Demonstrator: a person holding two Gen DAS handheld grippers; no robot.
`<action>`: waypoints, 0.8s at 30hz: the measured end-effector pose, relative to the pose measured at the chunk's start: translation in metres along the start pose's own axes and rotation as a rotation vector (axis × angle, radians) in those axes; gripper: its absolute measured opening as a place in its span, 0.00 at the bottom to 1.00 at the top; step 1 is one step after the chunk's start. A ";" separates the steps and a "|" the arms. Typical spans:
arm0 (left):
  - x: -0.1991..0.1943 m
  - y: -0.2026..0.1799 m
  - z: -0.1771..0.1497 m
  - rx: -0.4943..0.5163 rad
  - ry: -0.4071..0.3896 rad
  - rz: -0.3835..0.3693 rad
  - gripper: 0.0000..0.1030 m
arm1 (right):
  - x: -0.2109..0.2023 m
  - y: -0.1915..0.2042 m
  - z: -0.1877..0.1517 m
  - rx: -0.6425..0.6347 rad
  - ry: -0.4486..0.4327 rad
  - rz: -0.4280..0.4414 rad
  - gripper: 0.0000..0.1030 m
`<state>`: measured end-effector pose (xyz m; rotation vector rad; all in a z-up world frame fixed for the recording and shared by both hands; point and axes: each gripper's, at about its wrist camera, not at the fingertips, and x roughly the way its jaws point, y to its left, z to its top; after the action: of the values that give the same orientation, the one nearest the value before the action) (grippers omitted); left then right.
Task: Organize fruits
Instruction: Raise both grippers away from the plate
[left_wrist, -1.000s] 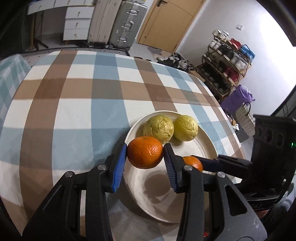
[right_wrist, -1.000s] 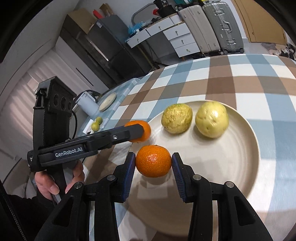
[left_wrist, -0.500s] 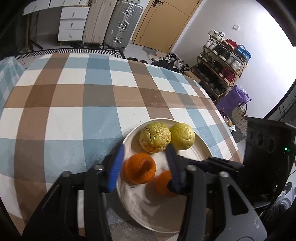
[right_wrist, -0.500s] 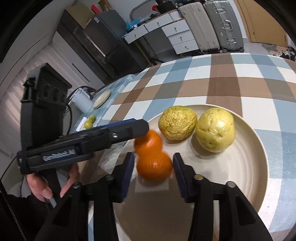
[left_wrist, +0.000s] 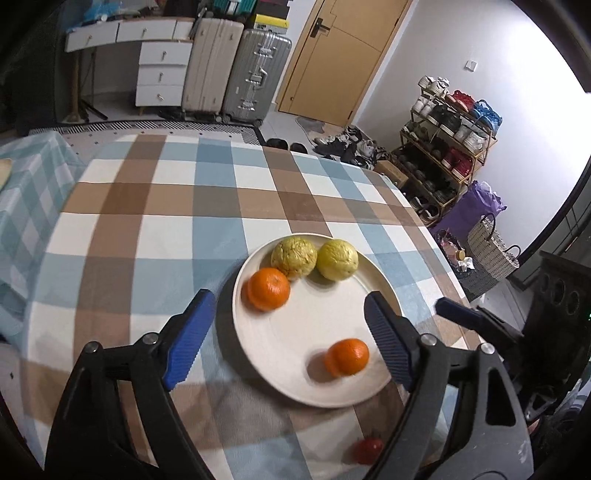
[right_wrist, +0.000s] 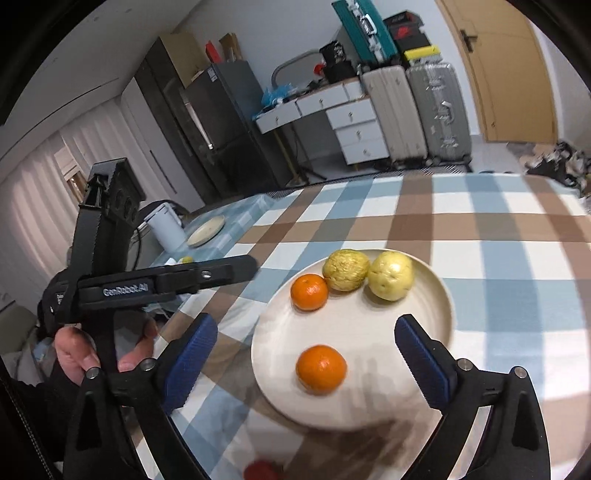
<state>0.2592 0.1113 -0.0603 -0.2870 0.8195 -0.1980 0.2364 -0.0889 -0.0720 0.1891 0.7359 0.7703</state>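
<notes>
1. Both sets of fingers have just been opening: a second ago each pinched an orange over the plate, and now both oranges lie loose on it with nothing between the pads.
2. My left gripper (left_wrist: 290, 334) stands wide open, its blue fingers (left_wrist: 188, 338) either side of the plate's near half. My right gripper (right_wrist: 308, 363) is spread wider still, and both have pulled back and up from the fruit.
3. One orange (left_wrist: 268, 288) sits at the plate's left rim, touching a wrinkled yellow fruit (left_wrist: 294, 257); the second orange (left_wrist: 347, 356) rests apart, nearer me. A smoother yellow fruit (left_wrist: 338, 259) sits just beside the wrinkled one.
4. On the checked table (left_wrist: 147, 229) a small red fruit (left_wrist: 367, 450) lies off the plate (left_wrist: 321, 391), near its front rim. I judge it the next to collect.
5. I expect these to be light, round and prone to rolling. I would close across the widest part, gently, as soft skin can bruise.
6. Writing: "GenRobot.AI" runs along the left gripper's side in the right view.
</notes>
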 end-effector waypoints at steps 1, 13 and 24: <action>-0.008 -0.003 -0.005 0.001 -0.005 0.009 0.81 | -0.005 0.001 -0.003 -0.002 -0.005 -0.010 0.97; -0.072 -0.032 -0.071 0.043 -0.069 0.091 0.99 | -0.076 0.021 -0.049 -0.014 -0.077 -0.097 1.00; -0.102 -0.058 -0.134 0.118 -0.065 0.155 0.99 | -0.112 0.047 -0.092 -0.056 -0.108 -0.118 1.00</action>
<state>0.0876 0.0619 -0.0581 -0.1179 0.7587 -0.0912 0.0936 -0.1420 -0.0607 0.1344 0.6173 0.6628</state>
